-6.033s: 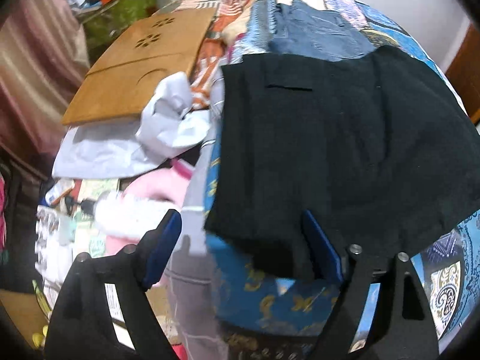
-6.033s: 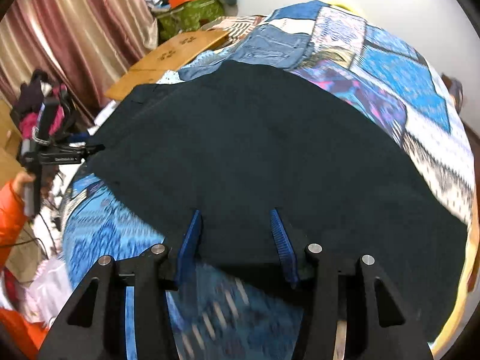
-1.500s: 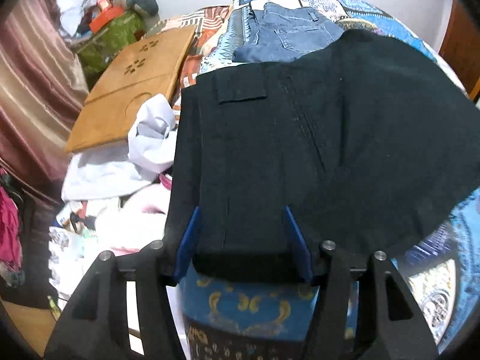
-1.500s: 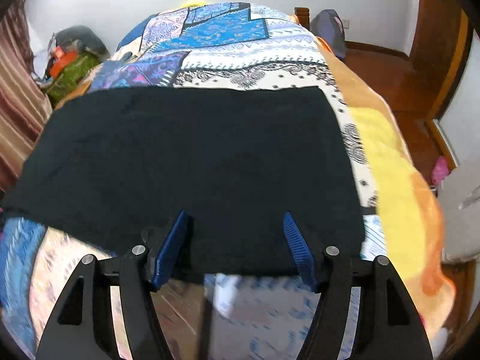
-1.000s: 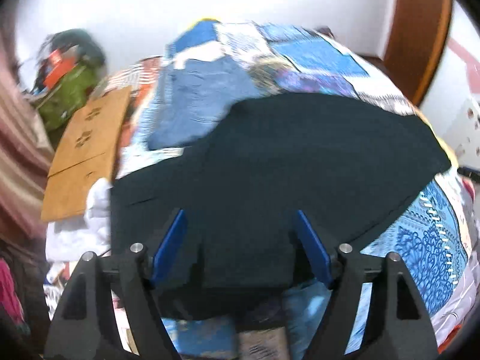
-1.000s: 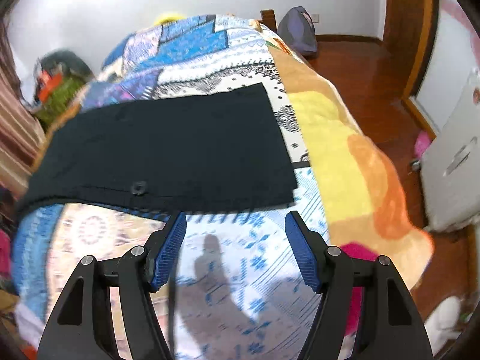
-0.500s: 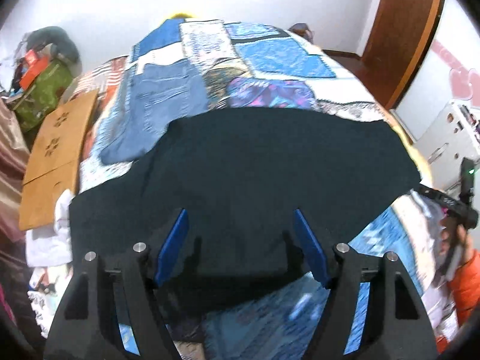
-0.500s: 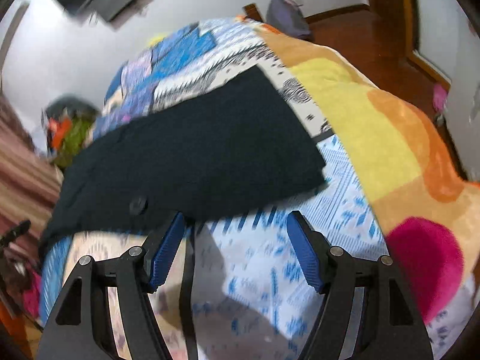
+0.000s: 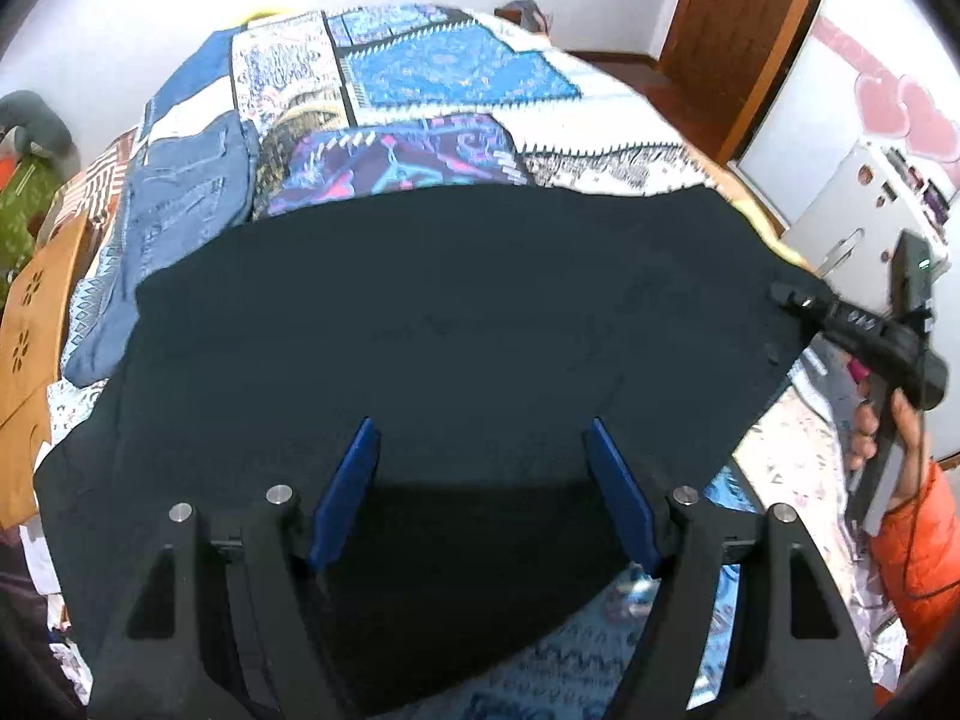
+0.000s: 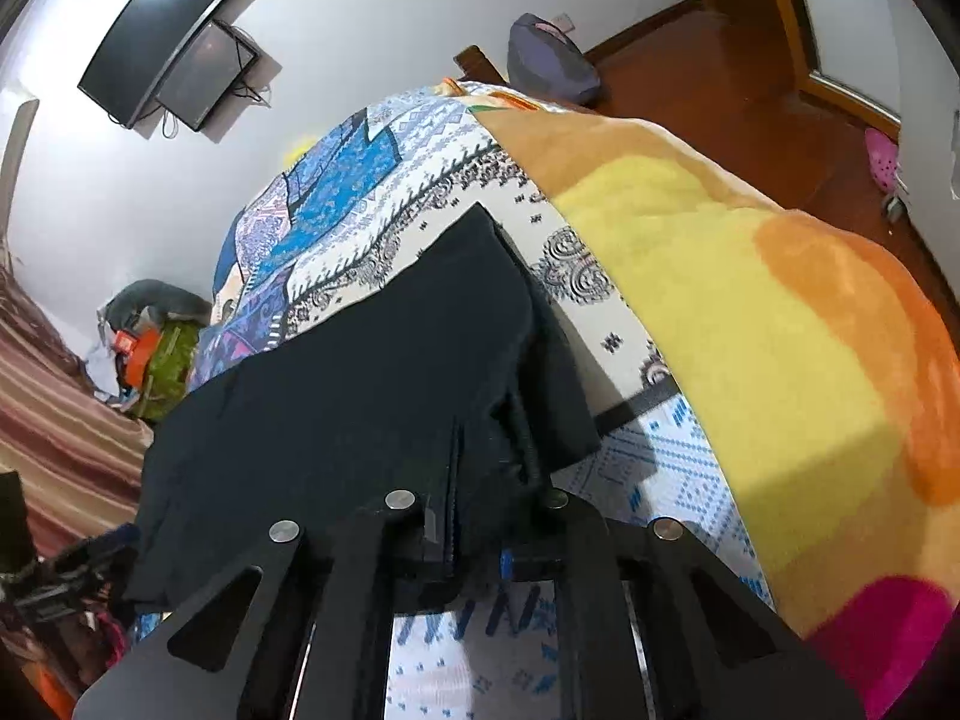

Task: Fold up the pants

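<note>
Black pants [image 9: 450, 312] lie spread flat across the patchwork quilt [image 9: 450, 72] on the bed. My left gripper [image 9: 486, 474] hovers open over their near edge, its blue pads [image 9: 360, 480] wide apart above the cloth. My right gripper [image 9: 786, 294] shows at the pants' right end, held by a hand in an orange sleeve [image 9: 912, 528]. In the right wrist view that gripper [image 10: 456, 462] is shut on the pants [image 10: 372, 372], with the dark fabric bunched up between its jaws and covering the pads.
Folded blue jeans [image 9: 180, 192] lie on the quilt at the far left, beside a wooden board [image 9: 30, 312]. A yellow-orange blanket [image 10: 750, 300] covers the bed's right side. A white appliance [image 9: 870, 210] and a wooden floor [image 10: 750, 60] lie beyond.
My right gripper came down onto the pants' right end and closed on the cloth. My left gripper slid right along the near edge and stayed open.
</note>
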Action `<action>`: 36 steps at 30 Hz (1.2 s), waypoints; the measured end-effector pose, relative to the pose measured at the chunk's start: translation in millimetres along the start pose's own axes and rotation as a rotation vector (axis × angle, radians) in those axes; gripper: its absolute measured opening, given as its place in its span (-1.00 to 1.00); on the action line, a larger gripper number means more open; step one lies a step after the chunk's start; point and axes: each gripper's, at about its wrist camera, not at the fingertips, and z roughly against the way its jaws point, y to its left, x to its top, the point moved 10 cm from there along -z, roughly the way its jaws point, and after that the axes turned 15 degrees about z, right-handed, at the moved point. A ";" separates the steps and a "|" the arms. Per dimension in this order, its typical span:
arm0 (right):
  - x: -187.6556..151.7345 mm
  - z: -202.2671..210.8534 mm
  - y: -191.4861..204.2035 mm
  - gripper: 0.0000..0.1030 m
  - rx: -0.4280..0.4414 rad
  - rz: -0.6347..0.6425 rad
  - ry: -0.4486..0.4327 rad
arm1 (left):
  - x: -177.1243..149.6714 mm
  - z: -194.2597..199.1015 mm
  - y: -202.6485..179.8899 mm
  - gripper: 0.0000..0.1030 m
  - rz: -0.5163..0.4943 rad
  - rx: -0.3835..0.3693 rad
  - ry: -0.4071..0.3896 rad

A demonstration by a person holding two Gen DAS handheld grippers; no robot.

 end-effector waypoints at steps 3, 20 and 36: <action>7.8 9.2 8.8 -0.88 -0.006 0.056 -0.025 | 0.8 -2.6 -1.3 0.46 -0.002 0.009 -0.010; 99.8 49.5 175.2 -0.90 0.216 0.327 -0.177 | 15.8 84.8 61.2 0.46 0.152 -0.038 -0.194; -12.4 -68.7 328.3 -0.88 0.402 0.542 0.151 | -12.0 132.1 169.9 0.46 0.315 0.011 -0.300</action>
